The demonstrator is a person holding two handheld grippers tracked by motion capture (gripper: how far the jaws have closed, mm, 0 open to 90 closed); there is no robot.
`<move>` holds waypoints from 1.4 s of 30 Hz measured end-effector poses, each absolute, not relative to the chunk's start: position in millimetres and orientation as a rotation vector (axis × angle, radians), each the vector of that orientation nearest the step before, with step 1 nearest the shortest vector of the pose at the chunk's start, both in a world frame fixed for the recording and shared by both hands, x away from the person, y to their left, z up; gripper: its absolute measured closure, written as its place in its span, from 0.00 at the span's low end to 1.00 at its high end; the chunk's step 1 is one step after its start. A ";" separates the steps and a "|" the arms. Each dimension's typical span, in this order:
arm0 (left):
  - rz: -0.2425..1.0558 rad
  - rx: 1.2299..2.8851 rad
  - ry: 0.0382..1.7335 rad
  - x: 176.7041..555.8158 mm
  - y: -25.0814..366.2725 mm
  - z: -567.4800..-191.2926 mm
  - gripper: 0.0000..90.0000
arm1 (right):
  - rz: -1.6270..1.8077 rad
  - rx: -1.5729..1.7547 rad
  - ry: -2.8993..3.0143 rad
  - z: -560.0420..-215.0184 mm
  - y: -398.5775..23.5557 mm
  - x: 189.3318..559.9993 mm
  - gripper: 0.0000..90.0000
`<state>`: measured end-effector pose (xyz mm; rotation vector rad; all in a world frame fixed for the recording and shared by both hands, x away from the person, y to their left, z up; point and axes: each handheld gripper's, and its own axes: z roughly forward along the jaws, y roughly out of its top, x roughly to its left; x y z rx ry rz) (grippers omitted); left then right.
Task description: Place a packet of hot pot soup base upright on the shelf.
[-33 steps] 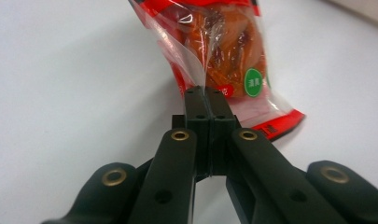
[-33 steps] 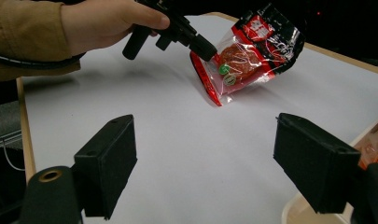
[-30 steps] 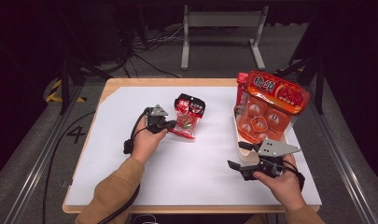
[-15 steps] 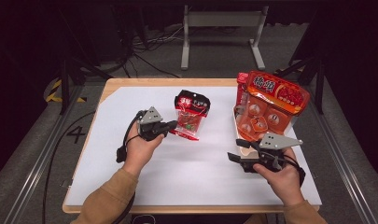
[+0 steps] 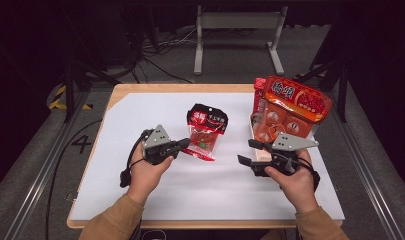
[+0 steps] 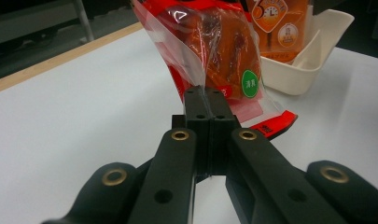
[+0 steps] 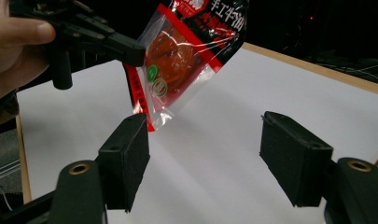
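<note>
One snack packet lifted by left gripper.

A white numeral "4" is painted on the grey floor left of the table. The small clear-and-red snack pouch with a black top band carries white Chinese characters on that band, too small to read in the high view; in the right gripper view they are cropped. Its round green sticker bears white characters, blurred. The large orange-red snack bag standing in the cream tub shows big white characters, unclear, and an orange pack shows a large "3"
</note>
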<state>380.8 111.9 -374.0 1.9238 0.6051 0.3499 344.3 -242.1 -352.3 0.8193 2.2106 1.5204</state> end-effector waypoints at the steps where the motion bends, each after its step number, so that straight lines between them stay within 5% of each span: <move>1: 0.353 1.925 0.603 379.0 112.4 -374.6 1.00 | 1.525 0.817 2.208 -351.4 -241.3 344.4 0.36; 26: 0.303 1.922 0.493 361.0 99.5 -368.2 1.00 | 1.590 0.853 2.237 -332.0 -210.6 378.1 0.30; 38: 0.285 1.937 0.458 355.9 88.1 -371.2 1.00 | 1.638 0.888 2.262 -329.0 -204.0 386.6 0.52; 42: 0.267 1.940 0.468 357.5 88.1 -374.7 1.00 | 1.596 0.862 2.290 -324.6 -204.1 385.3 0.82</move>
